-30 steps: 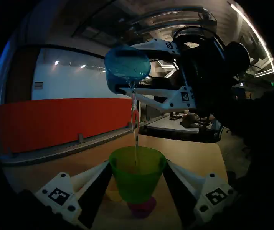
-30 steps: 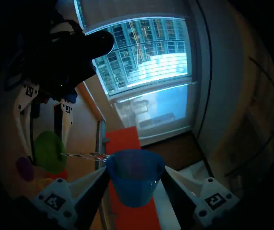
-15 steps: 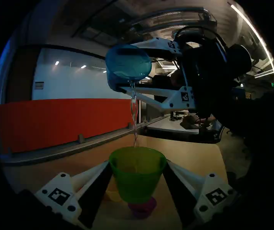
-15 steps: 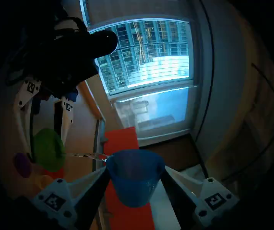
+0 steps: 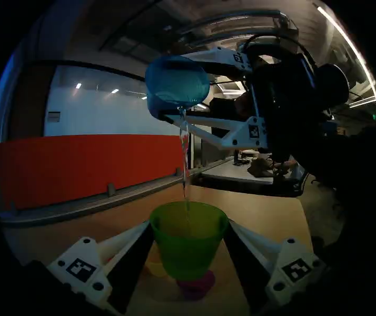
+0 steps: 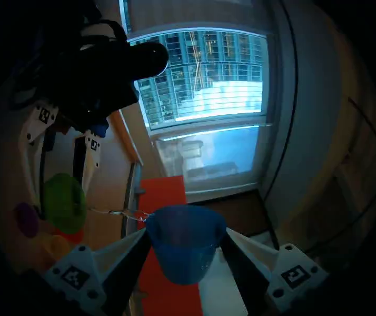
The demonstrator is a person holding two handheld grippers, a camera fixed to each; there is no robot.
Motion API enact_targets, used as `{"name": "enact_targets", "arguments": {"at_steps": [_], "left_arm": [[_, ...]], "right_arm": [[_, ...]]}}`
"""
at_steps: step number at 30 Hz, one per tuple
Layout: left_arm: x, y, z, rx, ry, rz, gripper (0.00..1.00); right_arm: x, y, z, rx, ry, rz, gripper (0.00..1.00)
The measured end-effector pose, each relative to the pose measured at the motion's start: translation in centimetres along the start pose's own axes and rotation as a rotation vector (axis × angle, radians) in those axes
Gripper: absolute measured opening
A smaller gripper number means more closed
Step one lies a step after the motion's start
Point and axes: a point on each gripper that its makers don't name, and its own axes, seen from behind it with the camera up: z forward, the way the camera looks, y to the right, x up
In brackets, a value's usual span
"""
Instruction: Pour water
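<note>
Right gripper [image 6: 185, 234] jaws clamp tilted blue cup [image 6: 185, 253]; water [image 5: 184, 158] streams into green cup [image 5: 189, 247], clamped between left gripper [image 5: 188, 227] jaws.

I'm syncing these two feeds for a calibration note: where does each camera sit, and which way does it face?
Left gripper view: rides the left gripper, looking level along its own fingers at the green cup they clamp; beyond, the orange panel, and above, the right gripper tipping the blue cup.
Right gripper view: rides the right gripper, rolled sideways, looking along its own fingers past the blue cup toward the window.
Shared: both cups, both grippers, the water stream falling between them.
</note>
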Motion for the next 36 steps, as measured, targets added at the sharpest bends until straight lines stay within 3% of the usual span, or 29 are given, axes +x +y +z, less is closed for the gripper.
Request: {"name": "enact_targets", "arguments": {"at_steps": [36], "left_arm": [[0.17,-0.31,0.13,0.007,0.006,-0.002,0.86]], "right_arm": [[0.85,0.74,0.34,-0.018,-0.005,-0.179,0.90]]}}
